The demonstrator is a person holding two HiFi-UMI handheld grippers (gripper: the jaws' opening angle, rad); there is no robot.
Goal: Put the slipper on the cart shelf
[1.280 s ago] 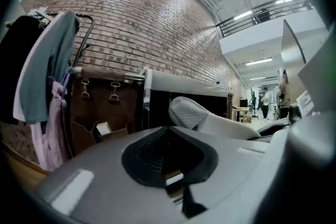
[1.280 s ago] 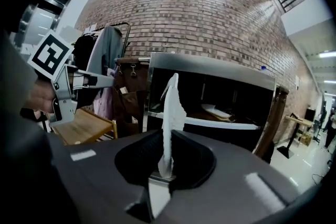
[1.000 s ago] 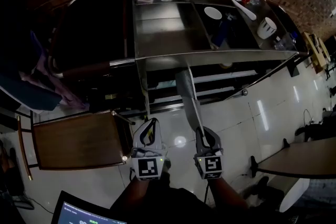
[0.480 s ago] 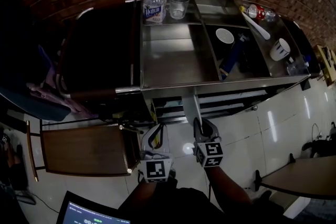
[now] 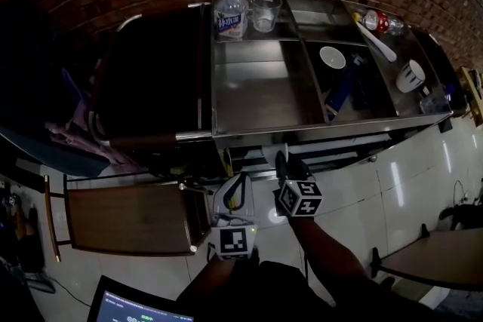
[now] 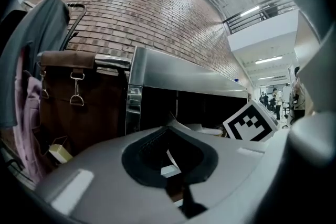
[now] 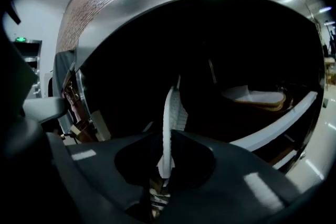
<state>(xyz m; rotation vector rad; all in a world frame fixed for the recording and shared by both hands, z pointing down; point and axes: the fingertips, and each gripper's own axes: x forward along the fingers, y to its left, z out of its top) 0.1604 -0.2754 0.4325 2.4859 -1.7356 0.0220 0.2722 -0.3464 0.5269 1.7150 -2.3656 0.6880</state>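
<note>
The slipper (image 7: pixel 170 113) is white and thin, seen edge-on in the right gripper view, and my right gripper (image 7: pixel 169 136) is shut on its near end. It points into the dark lower shelf of the steel cart (image 5: pixel 264 128). In the head view my right gripper (image 5: pixel 281 160) reaches under the cart's top edge, which hides most of the slipper. A second slipper (image 7: pixel 255 97) lies on the shelf to the right. My left gripper (image 5: pixel 239 177) hangs just left of the right one, jaws together and nothing held; from its own view (image 6: pixel 170 124) the right gripper's marker cube (image 6: pixel 251 121) shows.
On the cart's top trays stand a water bottle (image 5: pixel 231 11), a glass (image 5: pixel 265 10), a white bowl (image 5: pixel 332 56) and a cup (image 5: pixel 411 75). A dark bag (image 5: pixel 151 79) hangs at the cart's left. A brown chair (image 5: pixel 124 216) stands at my left, a table (image 5: pixel 441 256) at the right.
My right gripper has moved forward to the cart, and the slipper, earlier seen full length over the floor, now sits mostly under the cart's top. The left gripper stayed alongside.
</note>
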